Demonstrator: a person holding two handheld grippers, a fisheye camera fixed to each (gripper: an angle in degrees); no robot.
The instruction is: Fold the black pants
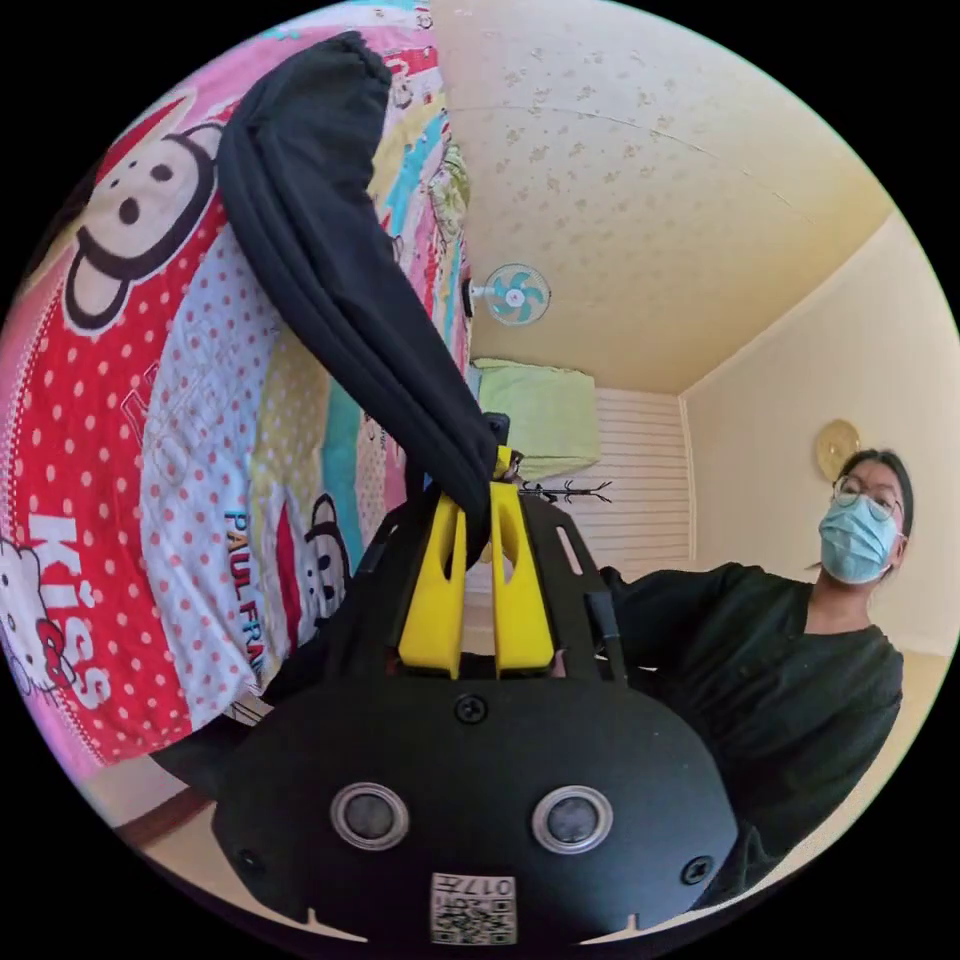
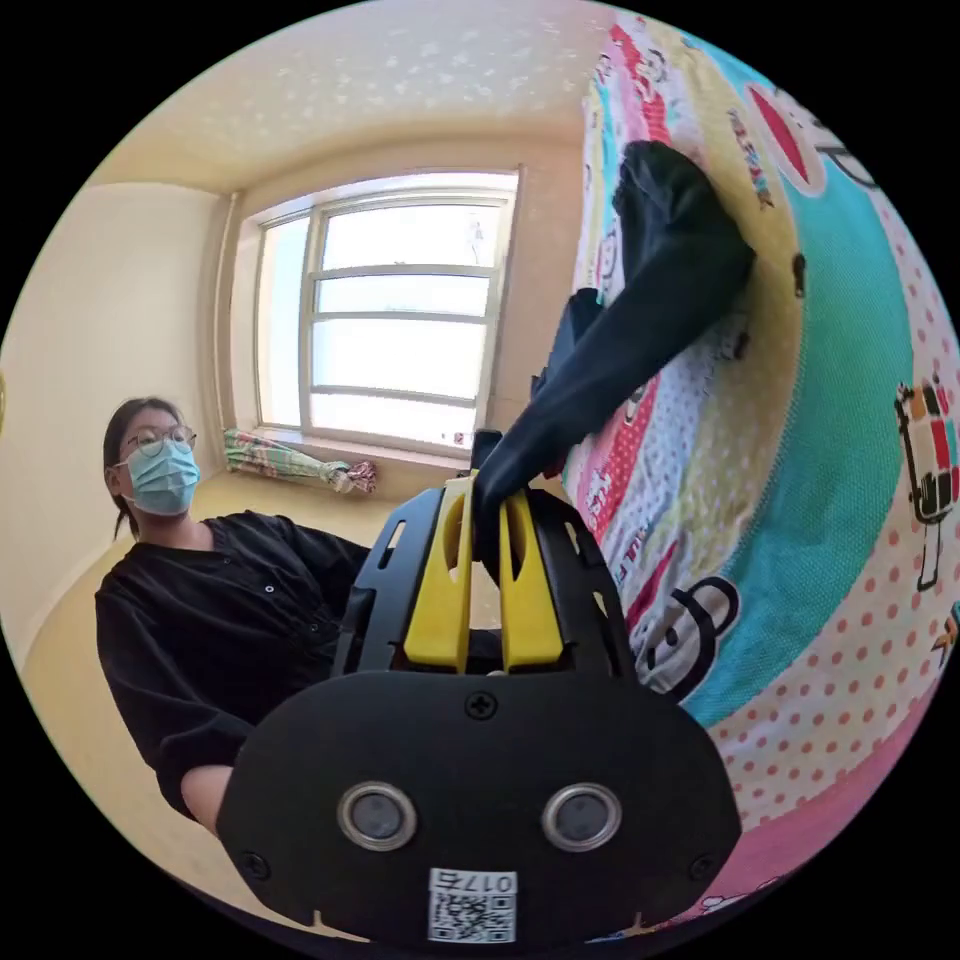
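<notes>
The black pants [image 1: 330, 280] stretch from the colourful cartoon bedsheet [image 1: 130, 400] to my left gripper [image 1: 482, 500], whose yellow jaws are shut on a bunched end of the fabric. In the right gripper view, another end of the black pants [image 2: 640, 310] runs from the bedsheet [image 2: 840, 480] to my right gripper [image 2: 490, 500], also shut on a pinch of the cloth. Both ends are lifted off the sheet and pulled taut. The far parts of the pants lie on the bed.
A person in a black top [image 1: 800, 680] and a face mask sits close behind the grippers, also seen as the person [image 2: 230, 620] in the right gripper view. A window [image 2: 390, 310], a wall fan [image 1: 515, 293] and a green cloth [image 1: 535, 405] lie beyond.
</notes>
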